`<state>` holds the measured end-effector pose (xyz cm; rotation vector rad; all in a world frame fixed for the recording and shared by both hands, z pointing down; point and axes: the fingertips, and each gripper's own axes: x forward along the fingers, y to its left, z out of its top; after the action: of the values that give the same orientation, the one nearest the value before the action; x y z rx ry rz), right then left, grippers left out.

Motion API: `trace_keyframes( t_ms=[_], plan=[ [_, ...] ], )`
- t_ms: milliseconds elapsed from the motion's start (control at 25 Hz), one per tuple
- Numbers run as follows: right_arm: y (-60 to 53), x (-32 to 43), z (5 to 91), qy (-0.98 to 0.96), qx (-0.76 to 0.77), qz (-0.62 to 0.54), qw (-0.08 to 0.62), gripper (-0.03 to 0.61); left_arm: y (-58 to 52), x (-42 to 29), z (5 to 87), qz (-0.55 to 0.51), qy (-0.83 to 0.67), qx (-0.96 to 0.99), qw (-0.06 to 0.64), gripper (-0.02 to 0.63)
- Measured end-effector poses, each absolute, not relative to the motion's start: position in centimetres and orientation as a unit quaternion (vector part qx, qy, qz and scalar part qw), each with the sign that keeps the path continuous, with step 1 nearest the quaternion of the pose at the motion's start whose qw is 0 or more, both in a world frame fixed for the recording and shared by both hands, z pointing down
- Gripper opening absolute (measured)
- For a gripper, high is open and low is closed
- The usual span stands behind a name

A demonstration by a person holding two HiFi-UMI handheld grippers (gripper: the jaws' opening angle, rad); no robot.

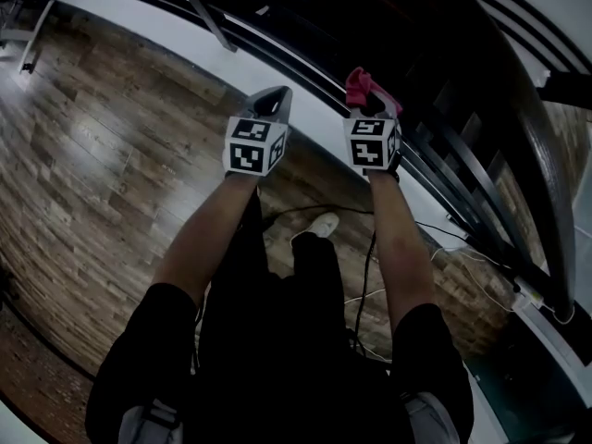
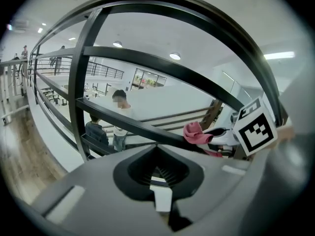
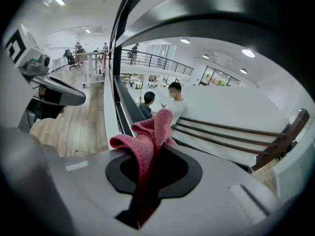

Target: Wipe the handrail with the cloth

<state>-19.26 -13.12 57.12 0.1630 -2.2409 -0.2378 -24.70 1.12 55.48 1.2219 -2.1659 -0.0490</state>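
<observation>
A pink cloth sticks up from my right gripper, which is shut on it; in the right gripper view the cloth hangs folded out of the jaws. The dark handrail curves past on the right, beyond and above the cloth, and arcs overhead in the right gripper view. I cannot tell whether the cloth touches it. My left gripper is level with the right one, shut on nothing. The left gripper view faces the black railing bars, with the cloth off to its right.
Black railing bars and a white ledge run in front of me. Under me are a wood floor, black and white cables and a white shoe. Beyond the railing, people sit on a lower level.
</observation>
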Motion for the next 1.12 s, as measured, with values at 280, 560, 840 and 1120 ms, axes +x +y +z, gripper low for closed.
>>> trace_keyframes(
  t_ms=[280, 560, 840, 1120],
  plan=[
    [-11.8, -21.7, 57.1, -0.895, 0.059, -0.098, 0.43, 0.046, 3.5, -26.8, 55.4, -0.024, -0.831, 0.45, 0.326, -0.002],
    [-10.6, -23.8, 57.2, -0.897, 0.052, -0.107, 0.426, 0.046, 4.9, -29.0, 55.6, -0.039, -0.84, 0.428, 0.331, -0.002],
    [-8.9, -26.4, 56.9, -0.897, 0.032, -0.123, 0.423, 0.046, 6.6, -31.0, 56.0, -0.064, -0.847, 0.403, 0.341, -0.002],
    [-7.1, -29.5, 56.7, -0.898, 0.013, -0.138, 0.417, 0.046, 8.4, -33.0, 56.9, -0.08, -0.853, 0.381, 0.348, -0.002]
  ],
)
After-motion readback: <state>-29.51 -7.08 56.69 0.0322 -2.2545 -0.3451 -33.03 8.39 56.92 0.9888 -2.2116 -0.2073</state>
